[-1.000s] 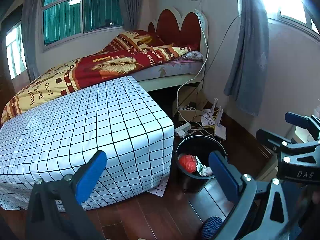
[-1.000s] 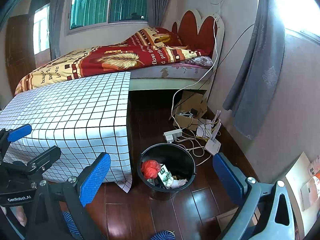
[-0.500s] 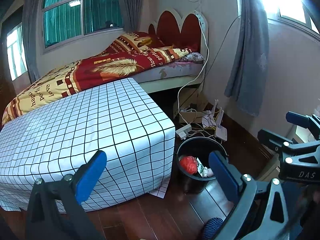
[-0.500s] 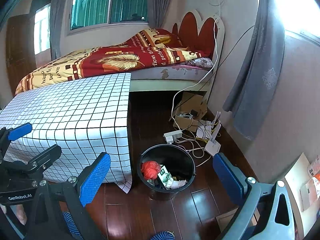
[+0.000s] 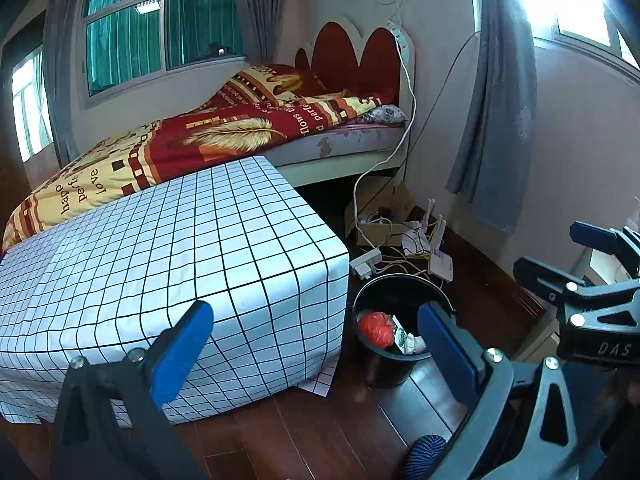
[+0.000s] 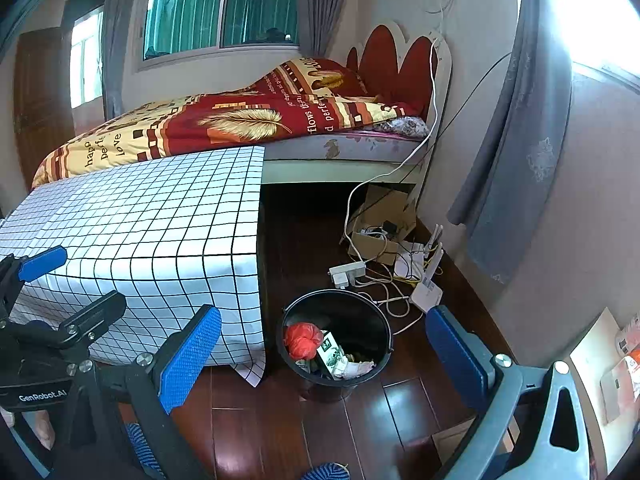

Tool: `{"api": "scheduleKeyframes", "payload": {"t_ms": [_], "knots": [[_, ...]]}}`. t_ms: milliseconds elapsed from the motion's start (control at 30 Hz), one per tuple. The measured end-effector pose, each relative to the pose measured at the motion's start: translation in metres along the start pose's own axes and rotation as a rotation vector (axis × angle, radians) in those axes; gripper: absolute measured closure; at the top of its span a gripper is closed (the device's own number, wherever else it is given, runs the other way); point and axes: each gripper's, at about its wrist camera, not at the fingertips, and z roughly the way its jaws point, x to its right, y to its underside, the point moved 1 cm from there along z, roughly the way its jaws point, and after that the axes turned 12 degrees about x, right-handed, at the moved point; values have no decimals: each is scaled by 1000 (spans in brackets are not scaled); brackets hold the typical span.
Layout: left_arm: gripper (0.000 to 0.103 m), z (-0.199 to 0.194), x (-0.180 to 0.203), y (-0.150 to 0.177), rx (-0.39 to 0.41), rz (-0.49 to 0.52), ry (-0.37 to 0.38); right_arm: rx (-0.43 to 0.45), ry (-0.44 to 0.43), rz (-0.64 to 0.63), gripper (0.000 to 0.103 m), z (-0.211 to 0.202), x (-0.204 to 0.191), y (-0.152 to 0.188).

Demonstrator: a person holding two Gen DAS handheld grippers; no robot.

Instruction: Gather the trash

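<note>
We hold the left gripper (image 5: 312,344) and right gripper (image 6: 324,348) spread wide and empty above the dark floor, facing the black bucket (image 6: 384,332) beside the checked table (image 6: 160,232), which holds a red bag (image 6: 303,339) and what look like crumpled wrappers.

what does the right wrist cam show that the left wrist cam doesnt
Only the right wrist view shows the brown door at far left and the papers leaning against the wall at far right. It also shows the left gripper.

Only the left wrist view shows the right gripper.

Both show the black bin with a red bag inside, the grid-patterned cloth, the bed and the cables on the floor.
</note>
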Motion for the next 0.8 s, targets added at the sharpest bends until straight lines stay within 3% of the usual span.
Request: {"api": "scheduleKeyframes", "payload": {"t_ms": [800], "knots": [[0, 4, -3, 1, -15, -7, -2, -3, -8, -13, 0, 2, 2, -2]]}}
